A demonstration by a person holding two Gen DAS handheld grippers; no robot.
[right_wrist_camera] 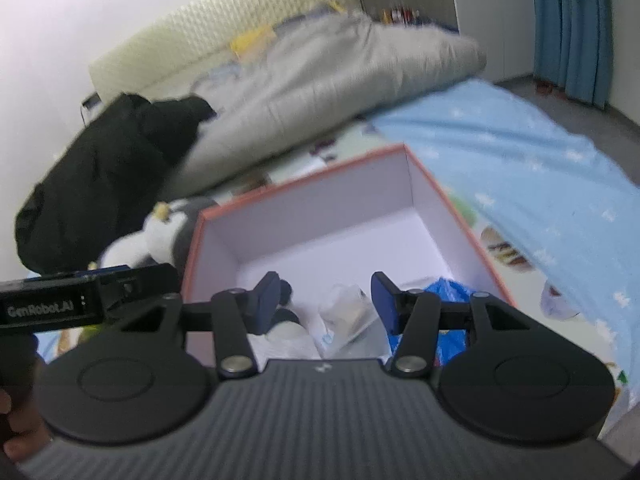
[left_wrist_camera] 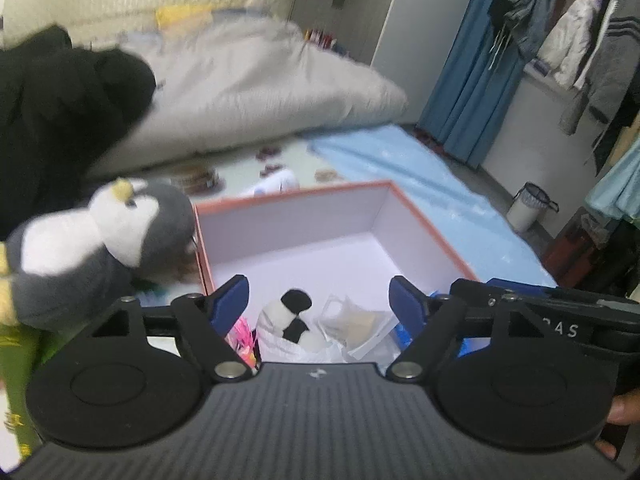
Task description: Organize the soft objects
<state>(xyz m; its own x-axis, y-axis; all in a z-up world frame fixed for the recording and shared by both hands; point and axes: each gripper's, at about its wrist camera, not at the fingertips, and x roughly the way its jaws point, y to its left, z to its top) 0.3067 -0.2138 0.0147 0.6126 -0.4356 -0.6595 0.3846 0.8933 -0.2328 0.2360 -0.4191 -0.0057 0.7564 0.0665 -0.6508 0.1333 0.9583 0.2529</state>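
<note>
An open box (left_wrist_camera: 424,216) with an orange rim and white inside sits on the bed; it also shows in the right wrist view (right_wrist_camera: 448,196). In its near end lie a black-and-white panda plush (left_wrist_camera: 290,320), a clear plastic bag (left_wrist_camera: 356,324) and a blue bag (right_wrist_camera: 448,292). A grey-and-white penguin plush (left_wrist_camera: 120,232) stands outside the box's left wall, also seen in the right wrist view (right_wrist_camera: 168,228). My left gripper (left_wrist_camera: 320,304) is open and empty above the box's near end. My right gripper (right_wrist_camera: 324,300) is open and empty beside it, over the same end.
A grey duvet (left_wrist_camera: 248,92) and a black garment (left_wrist_camera: 60,112) lie behind the box. A light blue sheet (right_wrist_camera: 520,152) lies to the right. Clothes hang on a rack (left_wrist_camera: 580,40) at far right, with a white bin (left_wrist_camera: 528,208) on the floor.
</note>
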